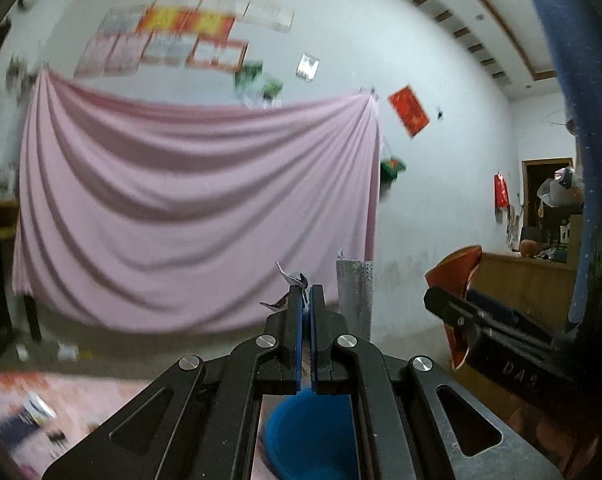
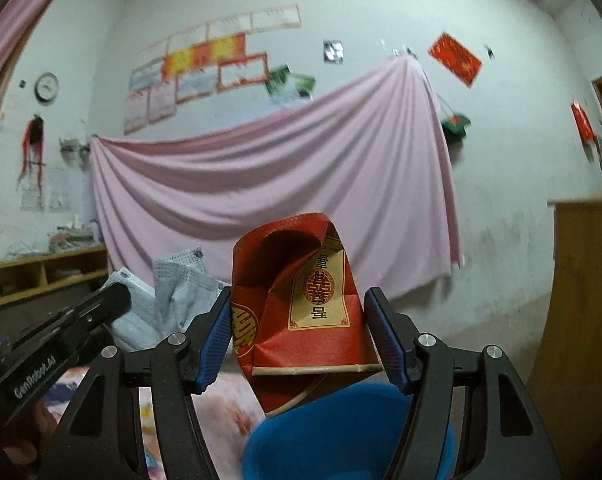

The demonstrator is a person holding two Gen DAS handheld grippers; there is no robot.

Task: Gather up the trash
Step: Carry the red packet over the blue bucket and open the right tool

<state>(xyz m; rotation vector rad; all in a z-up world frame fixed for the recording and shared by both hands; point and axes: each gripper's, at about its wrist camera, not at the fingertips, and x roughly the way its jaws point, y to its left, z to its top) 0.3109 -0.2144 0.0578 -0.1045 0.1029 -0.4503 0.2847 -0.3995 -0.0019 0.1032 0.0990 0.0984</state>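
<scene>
My left gripper (image 1: 307, 292) is shut on a small crumpled paper scrap (image 1: 293, 280) that sticks up from its tips. A grey-white perforated sheet (image 1: 355, 292) shows just behind its right finger; in the right wrist view that sheet (image 2: 173, 296) hangs beside the left gripper (image 2: 117, 300). My right gripper (image 2: 301, 300) is shut on a crumpled red paper bag (image 2: 297, 280) with a gold label, both blue pads against its sides. In the left wrist view the right gripper (image 1: 437, 300) carries this red bag (image 1: 461, 272) at the right. A blue bin (image 2: 341, 432) (image 1: 309, 432) lies below both grippers.
A pink sheet (image 1: 197, 208) hangs across the far wall. A wooden cabinet (image 2: 589, 300) stands at the right, low wooden shelves (image 2: 41, 272) at the left. Litter (image 1: 41, 408) lies on a pink patterned surface at lower left. A blue sleeve (image 1: 581, 120) fills the right edge.
</scene>
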